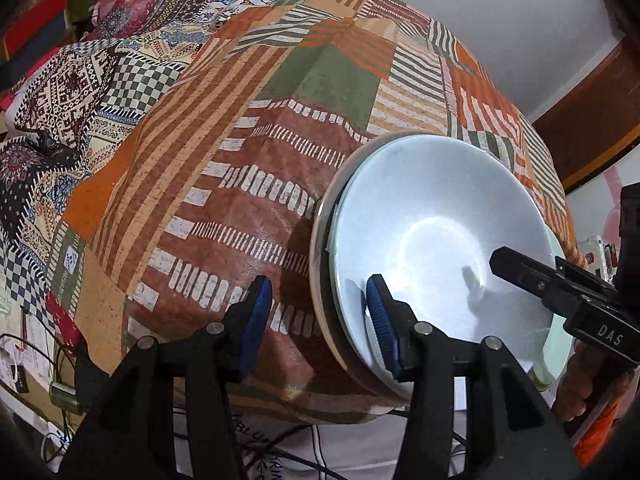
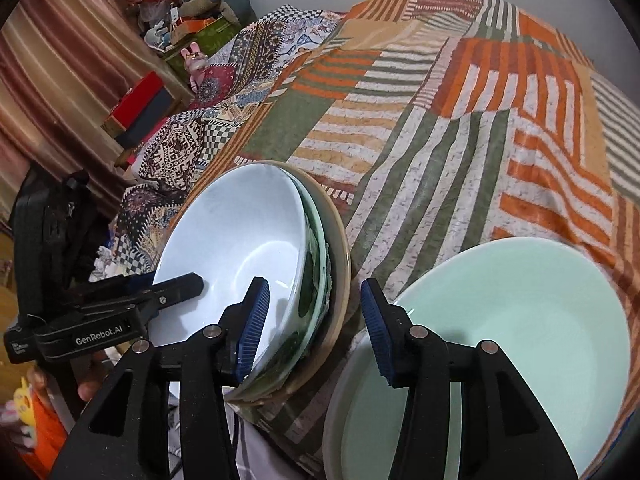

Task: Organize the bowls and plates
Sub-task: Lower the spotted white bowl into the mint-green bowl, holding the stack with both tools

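Your left gripper [image 1: 318, 324] is spread wide and holds nothing. Its right-hand pad [image 1: 382, 326] sits against the near rim of the white bowl [image 1: 420, 240], while the other pad hangs over the patterned cloth [image 1: 248, 184] beside the bowl. That white bowl tops a stack: under it shows a glass plate [image 2: 316, 256] with a green tint, and under that a tan plate [image 2: 340, 240] whose rim juts out all round. The stack sits near the front edge of the cloth-covered surface, and part of its near rim reaches over that edge.

Your right gripper [image 2: 314, 326] is also spread wide with nothing between its pads. One pad [image 2: 254, 324] is inside the near rim of the white bowl; the other pad [image 2: 378, 332] hangs over the near rim of the mint-green bowl [image 2: 520, 320]. The gap between white bowl and green bowl lies between your fingers, showing a strip of cloth. The green bowl sits just beside the stack, close to the same front edge, apart from the tan plate's rim as far as can be seen.

Beyond the white bowl, the striped cloth runs open toward the far side. Further off from the bowl, a second checked cloth [image 1: 100, 92] is bunched up, and red boxes [image 2: 140, 100] stand past it.
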